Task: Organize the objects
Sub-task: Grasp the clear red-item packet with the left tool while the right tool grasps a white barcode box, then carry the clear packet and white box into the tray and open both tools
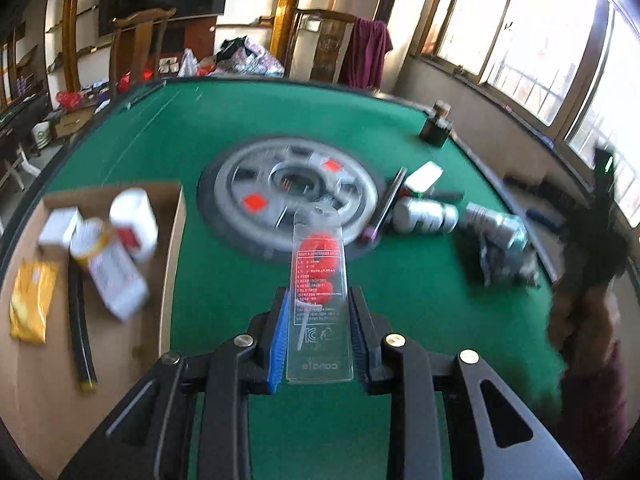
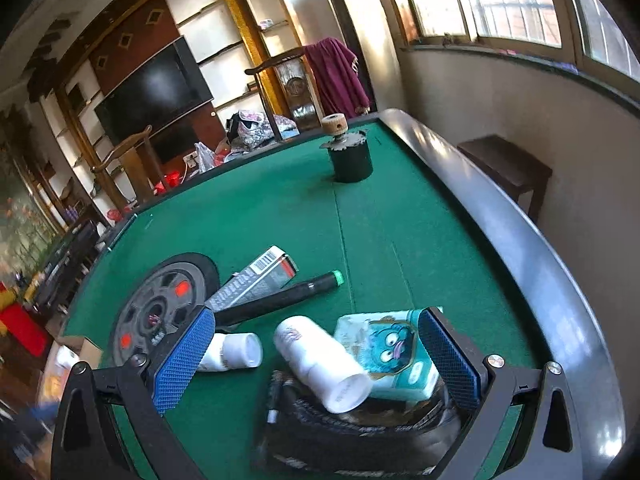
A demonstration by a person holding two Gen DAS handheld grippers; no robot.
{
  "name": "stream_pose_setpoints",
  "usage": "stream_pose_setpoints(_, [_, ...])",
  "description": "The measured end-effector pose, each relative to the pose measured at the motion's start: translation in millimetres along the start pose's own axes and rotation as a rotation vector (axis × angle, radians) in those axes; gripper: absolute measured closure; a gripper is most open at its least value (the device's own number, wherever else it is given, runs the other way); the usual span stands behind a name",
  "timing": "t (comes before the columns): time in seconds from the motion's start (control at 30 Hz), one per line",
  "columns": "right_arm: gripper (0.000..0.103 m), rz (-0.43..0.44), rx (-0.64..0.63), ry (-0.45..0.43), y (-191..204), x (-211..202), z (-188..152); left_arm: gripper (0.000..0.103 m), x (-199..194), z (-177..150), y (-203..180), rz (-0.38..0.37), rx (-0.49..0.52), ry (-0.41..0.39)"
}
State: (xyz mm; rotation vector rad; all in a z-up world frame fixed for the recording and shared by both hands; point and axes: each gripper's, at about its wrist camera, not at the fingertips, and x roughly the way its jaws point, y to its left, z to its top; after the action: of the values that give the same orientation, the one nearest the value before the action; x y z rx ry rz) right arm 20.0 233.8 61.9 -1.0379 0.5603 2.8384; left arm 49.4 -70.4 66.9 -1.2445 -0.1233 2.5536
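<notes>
My left gripper (image 1: 319,296) is shut on a clear plastic package (image 1: 320,264) with a red item inside, held above the green felt table (image 1: 224,128). A cardboard box (image 1: 170,240) lies to its left, holding white bottles (image 1: 134,216), small cartons, a yellow packet (image 1: 30,300) and a black strip. My right gripper (image 2: 318,320) stands open over a pile. Between its fingers lie a white bottle (image 2: 320,364) and a tissue pack with a blue cartoon face (image 2: 392,348), both resting on a black pouch (image 2: 352,436).
A grey round disc (image 1: 292,192) sits in the table's middle. Near it lie a smaller white bottle (image 2: 236,354), a black marker with a green end (image 2: 288,294) and a grey barcoded carton (image 2: 256,280). A dark cylinder with a wooden knob (image 2: 350,160) stands at the far corner.
</notes>
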Motion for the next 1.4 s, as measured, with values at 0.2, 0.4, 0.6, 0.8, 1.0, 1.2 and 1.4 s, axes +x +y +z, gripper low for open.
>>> stream_pose_setpoints(0.2, [0.000,0.106,-0.013,0.137,39.0,16.4,28.3,0.076,18.7,-22.5,12.9,0.005,-0.047,0.050])
stream_pose_setpoints(0.4, [0.020,-0.030,-0.013,0.274,69.5,78.2,54.2,0.076,23.5,-31.2,10.6,0.032,-0.012,0.045])
stream_pose_setpoints(0.6, [0.051,-0.167,0.044,0.446,69.1,137.5,53.7,0.076,28.4,-36.0,17.8,-0.002,-0.040,0.052])
stream_pose_setpoints(0.8, [0.058,-0.192,0.075,0.465,68.9,150.3,47.5,0.067,29.5,-36.4,19.4,-0.031,-0.060,0.034])
stream_pose_setpoints(1.0, [0.072,-0.162,0.056,0.439,73.1,138.9,42.2,0.064,29.8,-38.0,14.0,-0.037,-0.035,0.021])
stream_pose_setpoints(1.2, [0.074,-0.058,0.108,0.427,54.8,114.2,28.2,0.077,20.3,-40.0,26.3,-0.095,-0.099,0.021])
stream_pose_setpoints(1.4, [0.074,0.082,0.163,0.389,45.9,67.0,12.1,0.077,-7.8,-45.2,20.3,-0.104,-0.099,-0.032])
